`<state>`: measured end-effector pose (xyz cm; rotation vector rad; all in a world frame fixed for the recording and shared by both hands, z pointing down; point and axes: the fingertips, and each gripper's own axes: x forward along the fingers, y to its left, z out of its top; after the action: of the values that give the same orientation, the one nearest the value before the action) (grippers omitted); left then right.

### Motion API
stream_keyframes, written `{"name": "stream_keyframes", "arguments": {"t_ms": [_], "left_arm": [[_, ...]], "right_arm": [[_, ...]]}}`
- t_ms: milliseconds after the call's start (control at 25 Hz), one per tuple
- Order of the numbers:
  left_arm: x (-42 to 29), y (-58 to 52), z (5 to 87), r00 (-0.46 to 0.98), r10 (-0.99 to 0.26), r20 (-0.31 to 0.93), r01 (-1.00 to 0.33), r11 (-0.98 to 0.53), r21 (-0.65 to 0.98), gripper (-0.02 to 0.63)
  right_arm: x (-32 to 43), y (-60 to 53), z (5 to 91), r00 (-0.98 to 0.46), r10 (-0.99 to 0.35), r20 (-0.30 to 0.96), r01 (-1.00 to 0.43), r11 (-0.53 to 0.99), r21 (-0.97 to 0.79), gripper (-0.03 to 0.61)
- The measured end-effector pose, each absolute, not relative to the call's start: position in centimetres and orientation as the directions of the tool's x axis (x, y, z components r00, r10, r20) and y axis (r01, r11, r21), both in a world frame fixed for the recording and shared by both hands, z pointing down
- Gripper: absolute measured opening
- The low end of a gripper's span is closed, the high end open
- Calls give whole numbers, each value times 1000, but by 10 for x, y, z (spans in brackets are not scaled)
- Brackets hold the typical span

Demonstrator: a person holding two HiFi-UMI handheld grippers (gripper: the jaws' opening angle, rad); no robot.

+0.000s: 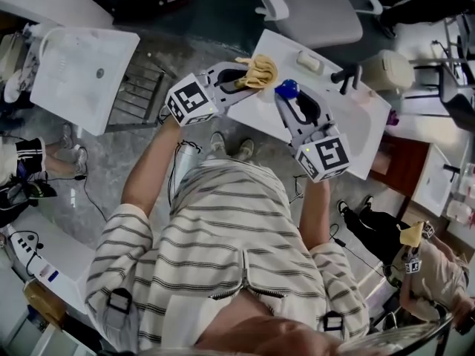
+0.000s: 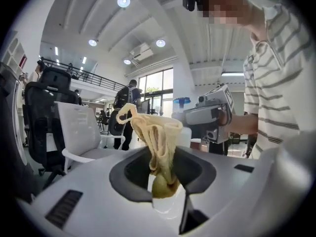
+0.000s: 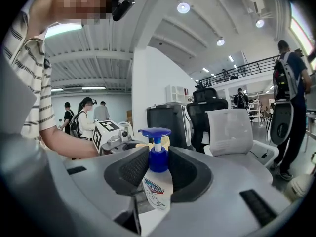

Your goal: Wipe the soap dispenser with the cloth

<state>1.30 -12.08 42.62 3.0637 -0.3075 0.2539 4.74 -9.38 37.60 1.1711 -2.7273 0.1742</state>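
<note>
In the head view my left gripper (image 1: 241, 78) is shut on a bunched yellow cloth (image 1: 260, 71) over the near edge of the white table (image 1: 349, 124). Its own view shows the cloth (image 2: 159, 142) pinched between the jaws and standing up in folds. My right gripper (image 1: 291, 99) is shut on the soap dispenser (image 1: 287, 89), a clear labelled bottle with a blue pump. In the right gripper view the bottle (image 3: 158, 184) stands upright between the jaws. The cloth and the pump top sit close together, a small gap apart. Each gripper faces the other: the right gripper (image 2: 212, 115), the left gripper (image 3: 111, 132).
On the table lie a small white block (image 1: 308, 61), a black fixture (image 1: 345, 76) and a beige rounded object (image 1: 387, 69). A white chair (image 1: 312, 10) stands beyond it. A second white table (image 1: 82, 73) is at the left, and people sit at the lower right.
</note>
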Motion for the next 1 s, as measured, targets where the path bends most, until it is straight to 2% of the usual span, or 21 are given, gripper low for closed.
{"name": "stream_keyframes", "arguments": {"t_ms": [400, 1000], "left_arm": [[15, -117, 430, 978, 15, 209, 11, -1000, 21, 112], [21, -102, 453, 957, 158, 244, 139, -986, 95, 110]], "right_arm": [[30, -82, 374, -741, -638, 209, -657, 754, -26, 123], [16, -63, 375, -816, -545, 191, -563, 825, -50, 123]]}}
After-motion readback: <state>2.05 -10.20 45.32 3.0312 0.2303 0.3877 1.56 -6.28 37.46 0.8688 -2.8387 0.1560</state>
